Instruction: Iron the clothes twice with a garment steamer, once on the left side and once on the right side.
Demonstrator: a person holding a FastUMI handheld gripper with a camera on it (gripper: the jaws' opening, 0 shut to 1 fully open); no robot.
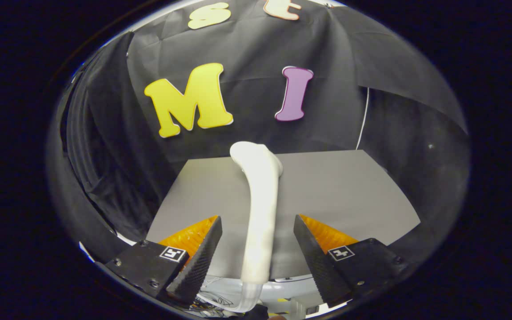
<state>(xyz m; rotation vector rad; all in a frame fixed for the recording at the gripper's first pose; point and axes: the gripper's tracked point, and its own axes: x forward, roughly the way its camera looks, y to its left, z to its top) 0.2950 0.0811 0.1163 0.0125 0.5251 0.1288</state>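
A white garment steamer (260,200) runs lengthwise between my fingers and on past them over the grey tabletop (349,191), its rounded head at the far end. My gripper (257,218) is open, a finger on each side of the steamer's handle, with a gap to each. Neither finger touches it. At the near end of the handle, a pale hose (249,300) leaves the steamer. Beneath it, close under the fingers, lies a white garment with a dark print (218,298); little of it shows.
The grey tabletop stretches ahead to the black cloth wall (247,40) behind it. A thin white cord (362,120) hangs down the wall beyond the table's far right corner. Black cloth also drapes down on the left (105,178).
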